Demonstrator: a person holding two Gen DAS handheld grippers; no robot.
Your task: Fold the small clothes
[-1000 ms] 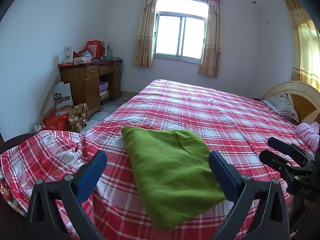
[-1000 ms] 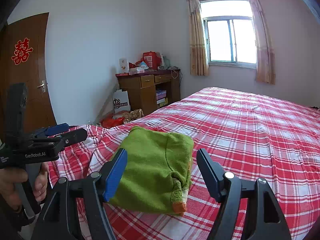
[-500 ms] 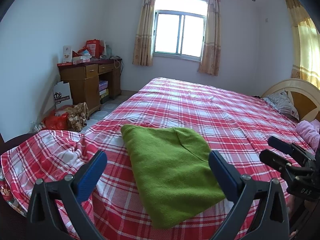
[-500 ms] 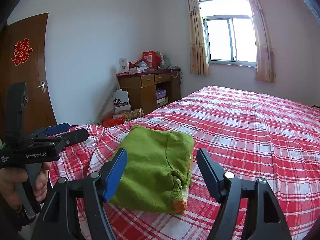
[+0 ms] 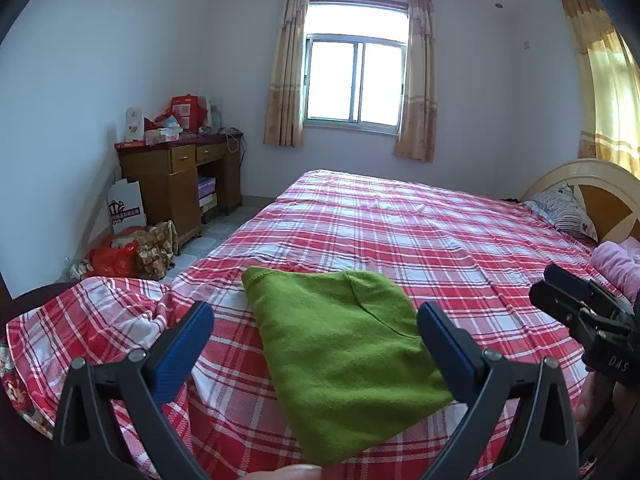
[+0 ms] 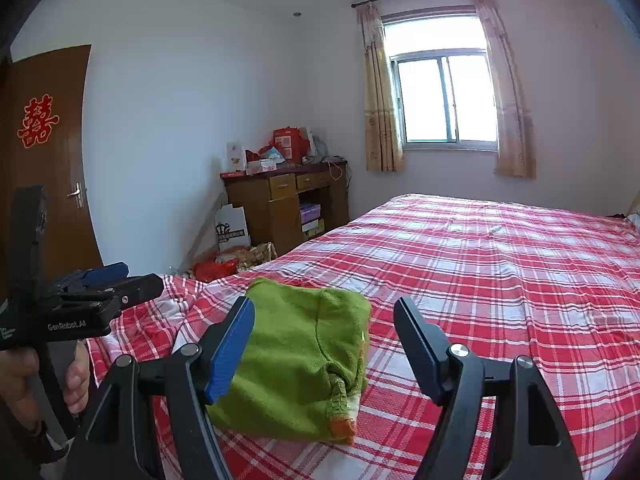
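The folded green fleece garment (image 5: 340,360) lay near the foot edge of the bed with the red-and-white checked sheet (image 5: 420,240). Risk noted: a grab at the top layer alone could have pulled the fold open, or nudged it off the edge. Both the left gripper (image 5: 316,344) and the right gripper (image 6: 324,340) hovered tilted slightly downward, fingers spread, holding nothing.

Wood desk (image 6: 282,204) w/ clutter, curtained window (image 6: 444,100), brown door (image 6: 48,152).
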